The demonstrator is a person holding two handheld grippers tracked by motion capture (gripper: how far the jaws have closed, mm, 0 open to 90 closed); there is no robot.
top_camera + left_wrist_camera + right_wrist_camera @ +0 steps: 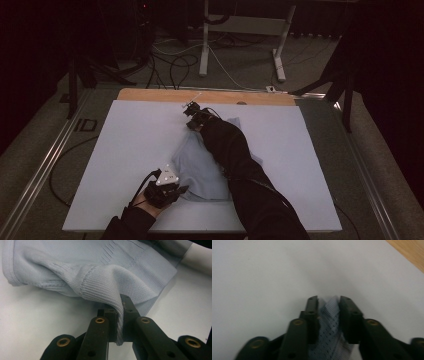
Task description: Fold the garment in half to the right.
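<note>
A pale blue knit garment [200,170] lies crumpled on the white board [135,145], near its middle and front. My left gripper [182,189] sits at the garment's near left corner. In the left gripper view the jaws of my left gripper [120,305] are shut on a ribbed fold of the garment [100,277], which rises from the board into them. My right gripper [194,122] is at the garment's far end, with the dark sleeve lying across the cloth. In the right gripper view my right gripper [328,300] has mesh fabric [329,322] pinched between its jaws.
A strip of wooden tabletop [205,95] runs along the board's far edge and shows again as a wooden corner [409,252]. Beyond it are white table legs [204,45] and loose cables [172,62] on the floor. A metal rail [45,165] lines the left side.
</note>
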